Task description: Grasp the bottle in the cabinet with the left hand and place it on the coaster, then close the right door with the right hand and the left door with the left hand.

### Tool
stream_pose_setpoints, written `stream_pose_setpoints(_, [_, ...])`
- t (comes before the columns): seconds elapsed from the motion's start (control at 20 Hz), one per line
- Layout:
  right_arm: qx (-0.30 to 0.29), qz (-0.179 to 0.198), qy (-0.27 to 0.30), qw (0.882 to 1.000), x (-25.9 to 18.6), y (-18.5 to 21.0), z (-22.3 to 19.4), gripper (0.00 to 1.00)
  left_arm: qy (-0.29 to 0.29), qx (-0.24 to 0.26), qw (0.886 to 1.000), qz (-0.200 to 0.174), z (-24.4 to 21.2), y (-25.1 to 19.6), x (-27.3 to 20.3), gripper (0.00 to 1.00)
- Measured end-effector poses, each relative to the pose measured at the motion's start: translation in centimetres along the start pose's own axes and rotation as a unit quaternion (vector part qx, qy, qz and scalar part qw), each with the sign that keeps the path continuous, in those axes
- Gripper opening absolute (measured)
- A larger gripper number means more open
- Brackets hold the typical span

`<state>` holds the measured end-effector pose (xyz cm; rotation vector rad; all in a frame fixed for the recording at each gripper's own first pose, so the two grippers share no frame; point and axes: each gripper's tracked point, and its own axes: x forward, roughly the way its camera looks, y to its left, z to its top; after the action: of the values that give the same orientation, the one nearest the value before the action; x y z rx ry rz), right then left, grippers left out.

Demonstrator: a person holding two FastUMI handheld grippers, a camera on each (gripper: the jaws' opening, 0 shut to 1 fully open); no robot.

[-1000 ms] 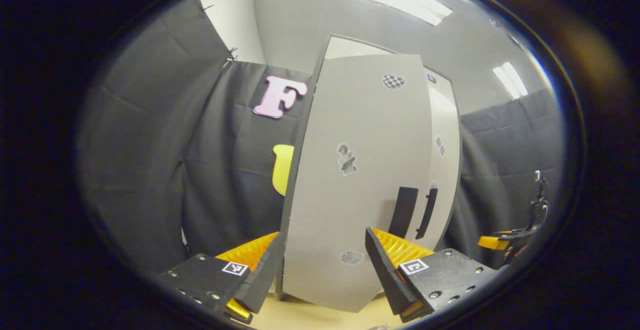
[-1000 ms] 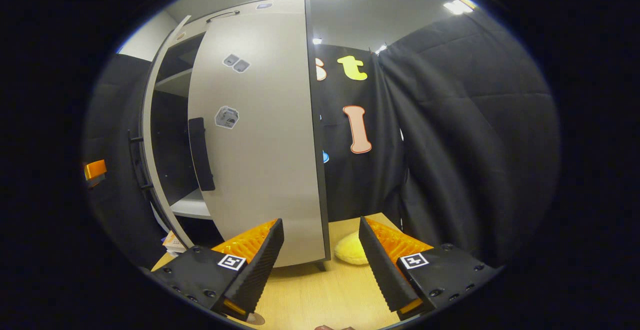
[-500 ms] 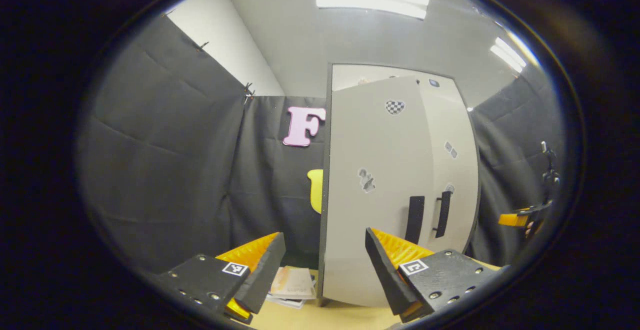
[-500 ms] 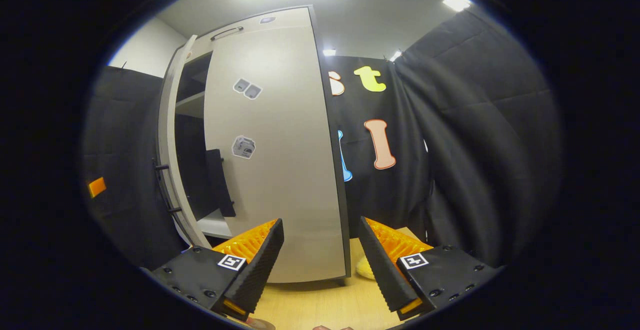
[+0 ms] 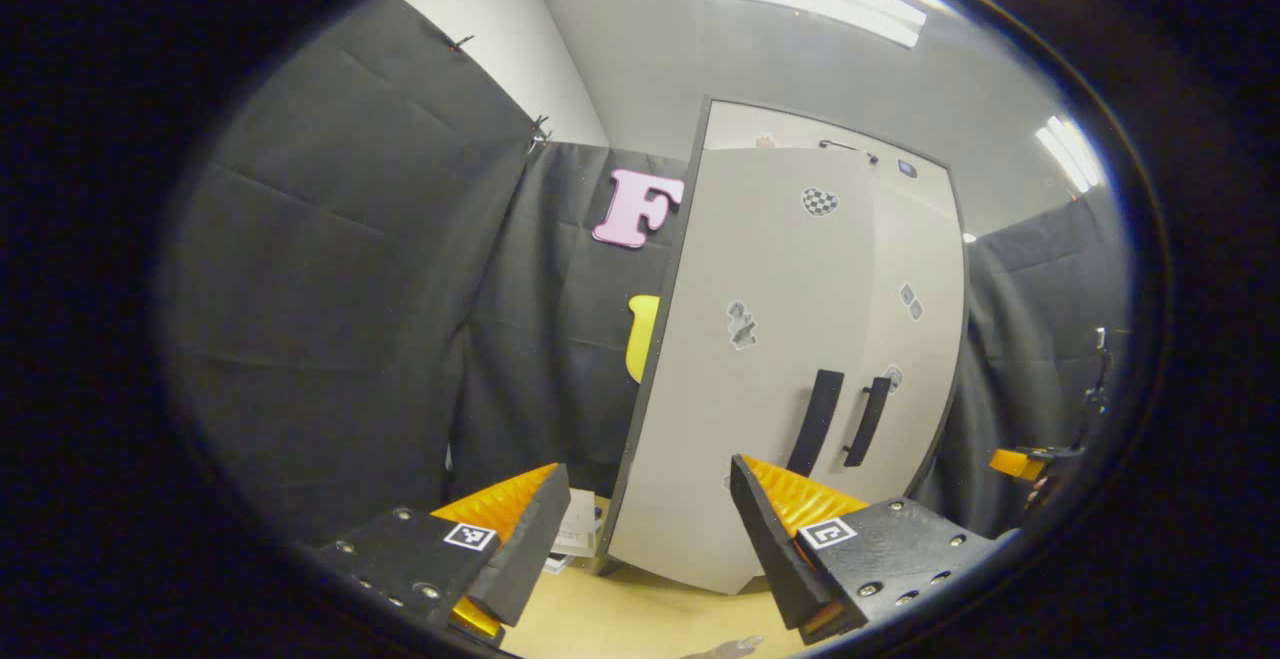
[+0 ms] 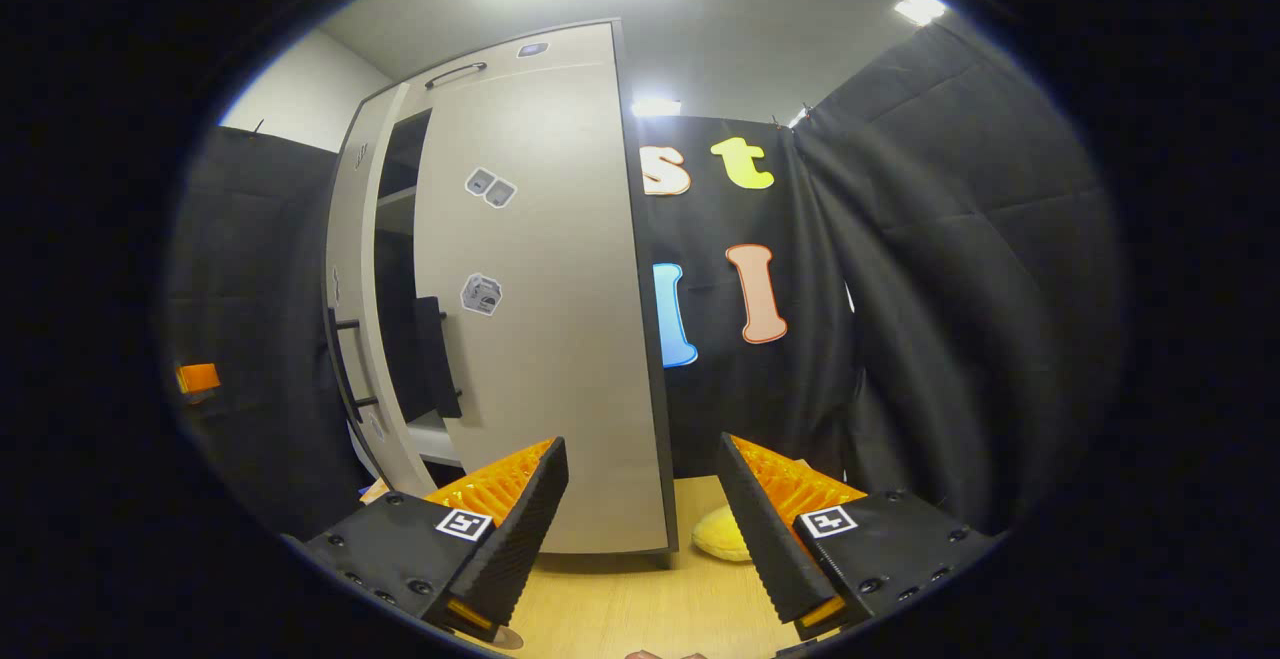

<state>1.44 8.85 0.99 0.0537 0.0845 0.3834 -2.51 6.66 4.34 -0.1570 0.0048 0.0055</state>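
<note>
Upright, both cabinet doors (image 5: 790,369) nearly shut, handles vertical; left tongs (image 5: 640,529), right tongs (image 6: 640,519) open, empty.

The cabinet (image 5: 790,369) is tall and light grey with dark edges, and it stands on the wooden table. Its left door (image 5: 760,379) looks almost shut, and its black handle (image 5: 814,421) sits just beside the right door's handle (image 5: 866,421). In the right gripper view, the right door (image 6: 550,319) leaves a dark gap, with a shelf inside.
</note>
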Motion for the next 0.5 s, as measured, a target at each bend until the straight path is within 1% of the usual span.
stream_pose_setpoints(0.1, [0.014, -0.001, 0.014, 1.0, -0.6, -1.0, -0.6, 0.96, -0.003, 0.008, 1.0, 0.012, 0.1, -0.4, -0.7, 0.99])
stream_pose_setpoints(0.15, [0.025, 0.002, 0.02, 0.999, -1.1, -1.2, -0.9, 0.96, -0.007, 0.006, 1.0, 0.018, 0.2, -0.8, -0.9, 0.93])
stream_pose_setpoints(0.2, [0.034, 0.004, 0.022, 0.999, -1.4, -1.5, -1.2, 0.96, -0.012, -0.001, 1.0, 0.023, 0.1, -1.3, -1.6, 0.99])
stream_pose_setpoints(0.3, [0.038, -0.007, 0.023, 0.999, -2.3, -2.6, -1.8, 0.96, -0.023, -0.013, 1.0, 0.017, 0.2, -2.6, -2.3, 0.99])
stream_pose_setpoints(0.35, [0.036, -0.014, 0.023, 0.999, -2.7, -3.0, -2.0, 0.96, -0.026, -0.009, 1.0, 0.014, 0.4, -3.2, -2.4, 0.87])
stream_pose_setpoints(0.45, [0.024, -0.018, 0.016, 0.999, -3.2, -3.2, -1.8, 0.96, -0.025, 0.019, 0.999, 0.015, 0.4, -3.7, -1.9, 0.99])
stream_pose_setpoints(0.5, [0.012, -0.022, 0.01, 1.0, -3.2, -3.2, -1.5, 0.96, -0.026, 0.035, 0.999, 0.015, 0.6, -3.8, -1.6, 0.99])
